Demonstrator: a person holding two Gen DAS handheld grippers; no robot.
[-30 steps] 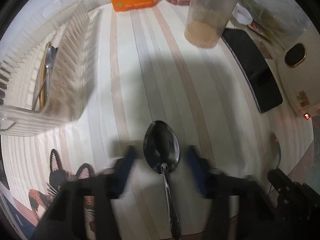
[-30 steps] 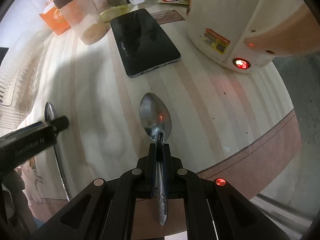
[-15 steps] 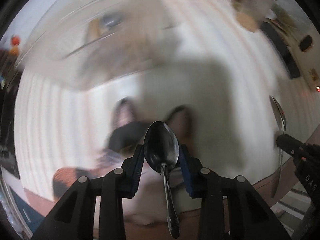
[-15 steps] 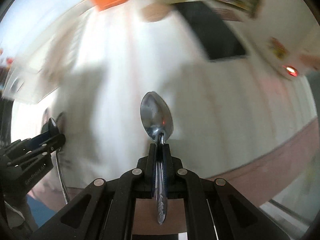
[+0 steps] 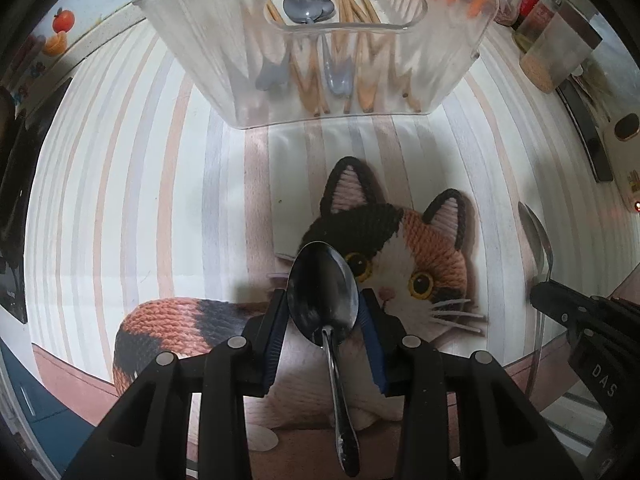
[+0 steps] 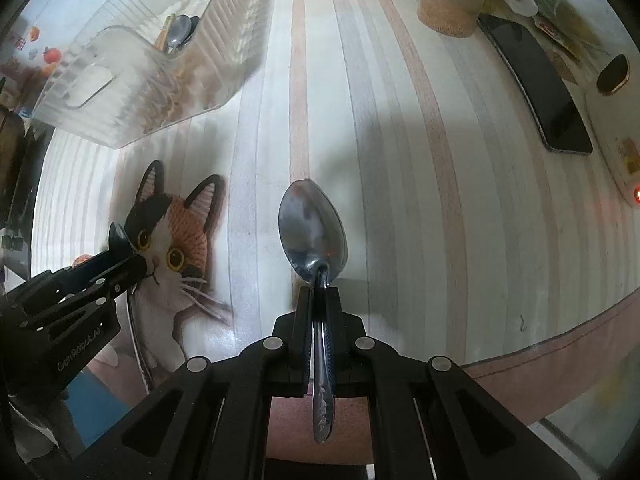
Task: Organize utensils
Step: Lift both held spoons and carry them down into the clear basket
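the left gripper point(image 5: 323, 312) holds a dark steel spoon point(image 5: 322, 300) by the edges of its oval bowl, blue pads pressed on either side, handle trailing toward the camera. the right gripper point(image 6: 319, 294) is clamped narrow on the neck of a second spoon point(image 6: 312, 232), bowl pointing away. far ahead stands a clear ribbed plastic utensil holder point(image 5: 448, 64) with wooden chopsticks point(image 5: 352, 12) and spoons inside. below lies a striped tablecloth point(image 6: 400, 128) with a knitted-look cat print point(image 5: 420, 248); bare cloth lies between grippers and holder.
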